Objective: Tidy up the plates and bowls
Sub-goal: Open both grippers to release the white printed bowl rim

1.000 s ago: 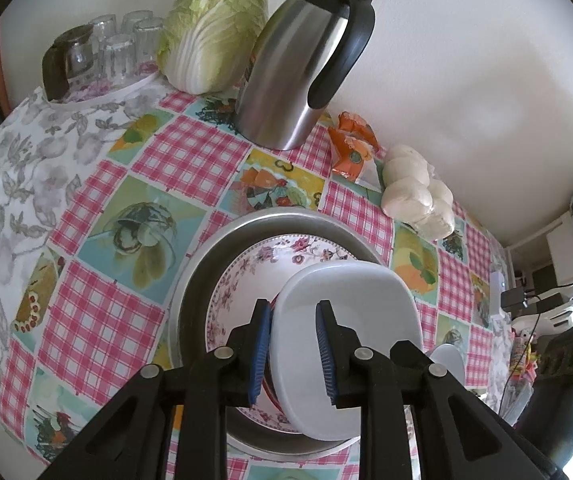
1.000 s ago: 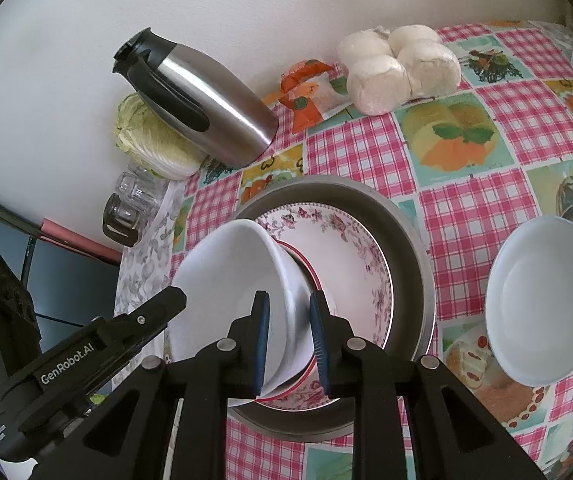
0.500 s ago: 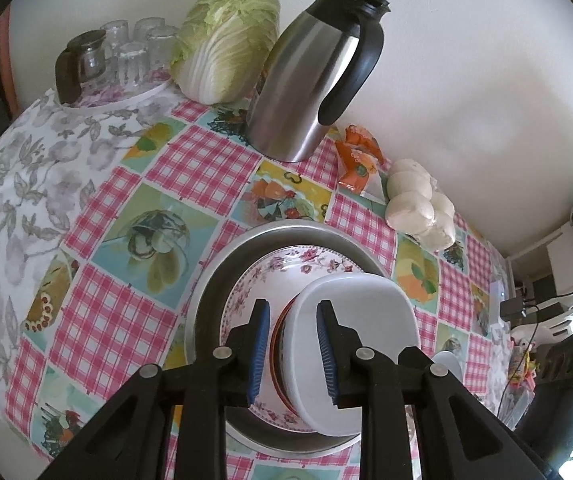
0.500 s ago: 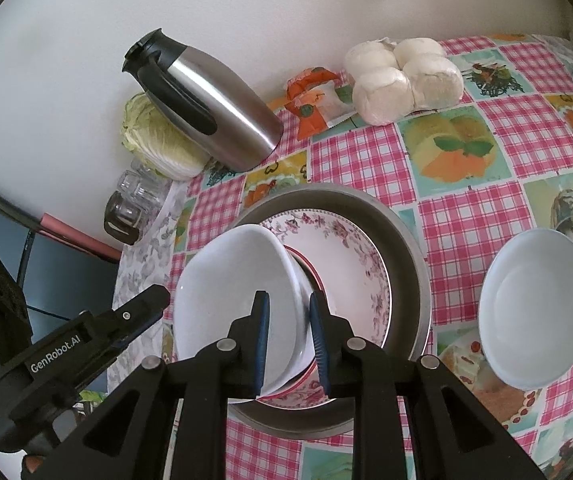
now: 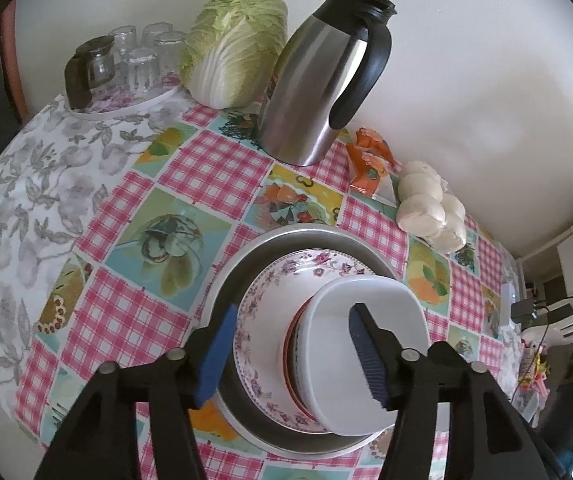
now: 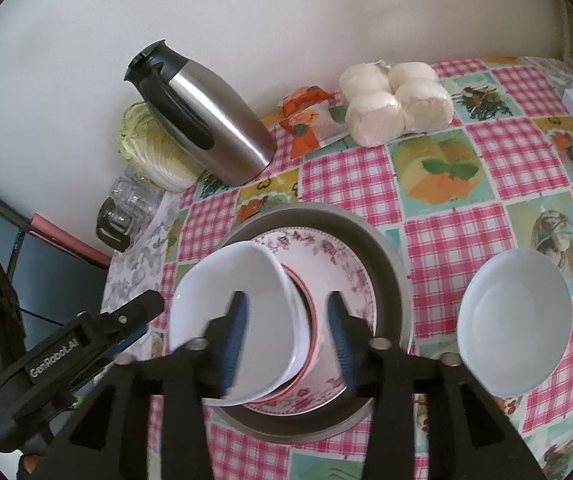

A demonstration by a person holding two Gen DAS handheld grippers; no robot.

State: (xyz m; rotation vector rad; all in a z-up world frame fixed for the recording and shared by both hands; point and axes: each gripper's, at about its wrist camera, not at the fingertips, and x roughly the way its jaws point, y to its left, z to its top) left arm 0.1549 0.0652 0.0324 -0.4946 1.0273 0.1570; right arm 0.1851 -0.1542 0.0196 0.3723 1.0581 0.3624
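1. Left wrist view: left hand-held gripper (image 5: 286, 356) has its jaws opening, pads clear of the square white bowl (image 5: 366, 364) between them.
2. Right hand-held gripper (image 6: 286, 340) likewise opening, bowl rim between the jaws, no pad pressing.
3. Bowl sits tilted on the flowered plate (image 5: 270, 312) inside the metal pan (image 5: 230, 280).
4. Best to back both off straight, so the bowl does not tip.
5. Round bowl (image 6: 514, 332) at 3 o'clock of the pan.
6. Desk (image 5: 98, 312) in checked cloth; jug (image 5: 322, 76) at 12 o'clock, by a white wall.
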